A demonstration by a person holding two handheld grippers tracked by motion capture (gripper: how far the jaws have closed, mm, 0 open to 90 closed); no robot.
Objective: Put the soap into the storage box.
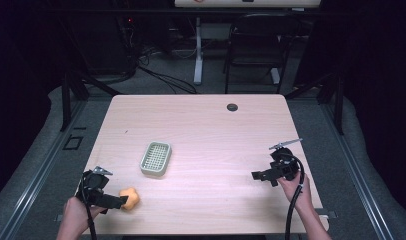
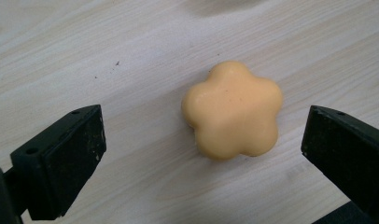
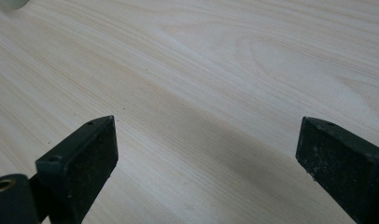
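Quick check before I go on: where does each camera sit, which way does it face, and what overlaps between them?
High view: above the person's side, looking forward and down on the table; both hands and grippers show, left gripper, right gripper.
Left gripper view: looks down between its open jaws at the soap.
Right gripper view: looks between its open jaws at bare table.
Shared: the soap in the high and left gripper views.

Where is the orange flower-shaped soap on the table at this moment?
In the high view the soap lies near the table's front left corner, just ahead of the open left gripper and below the grey soap dish.
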